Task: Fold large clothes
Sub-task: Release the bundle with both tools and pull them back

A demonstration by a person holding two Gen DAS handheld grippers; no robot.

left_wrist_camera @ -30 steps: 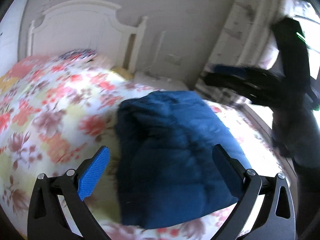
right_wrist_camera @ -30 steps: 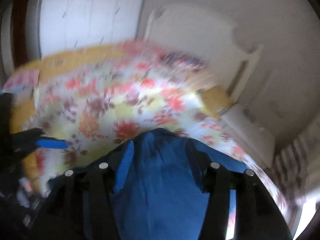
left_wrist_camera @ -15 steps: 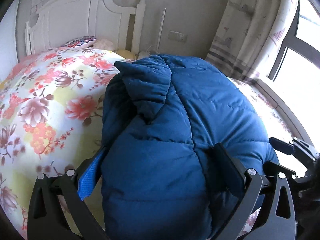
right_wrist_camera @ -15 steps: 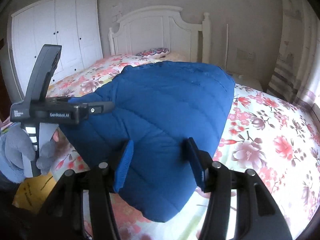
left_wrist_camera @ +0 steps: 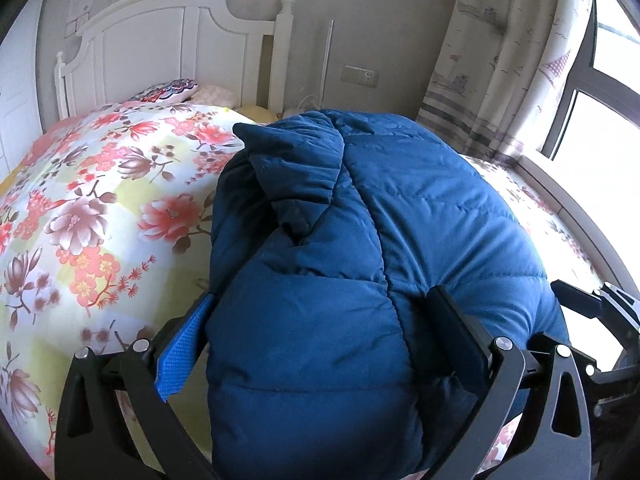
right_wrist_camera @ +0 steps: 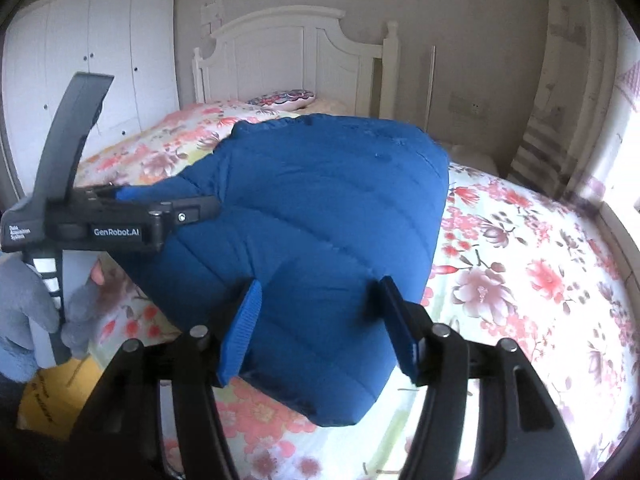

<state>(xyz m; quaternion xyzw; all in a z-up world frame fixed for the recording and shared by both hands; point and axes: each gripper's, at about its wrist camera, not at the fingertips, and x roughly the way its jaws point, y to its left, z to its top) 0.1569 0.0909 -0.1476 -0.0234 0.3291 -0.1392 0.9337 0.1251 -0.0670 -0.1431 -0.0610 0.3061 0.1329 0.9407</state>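
A puffy blue jacket [left_wrist_camera: 360, 240], folded into a thick bundle, lies on the floral bed cover [left_wrist_camera: 100, 208]. My left gripper [left_wrist_camera: 320, 332] straddles the bundle's near end at its full width. The padding bulges up between the fingers, and the jaws do not squeeze it. Seen from the right wrist, the left gripper [right_wrist_camera: 168, 200] sits level at the jacket's [right_wrist_camera: 328, 208] left edge, held by a grey-gloved hand [right_wrist_camera: 24, 320]. My right gripper [right_wrist_camera: 320, 320] has the jacket's near corner between its blue pads while its jaws are opening. The right gripper [left_wrist_camera: 580, 296] shows at the left view's right edge.
A white headboard [right_wrist_camera: 296, 56] and a patterned pillow [right_wrist_camera: 284, 100] close off the far end of the bed. A white wardrobe [right_wrist_camera: 92, 64] stands on the left. Curtain [left_wrist_camera: 508, 60] and window [left_wrist_camera: 600, 100] are on the right. Bare floral cover [right_wrist_camera: 520, 272] stretches right of the jacket.
Both grippers came down and in onto the jacket, which now fills the space between the left fingers. The right fingers stand wider apart than half a second ago.
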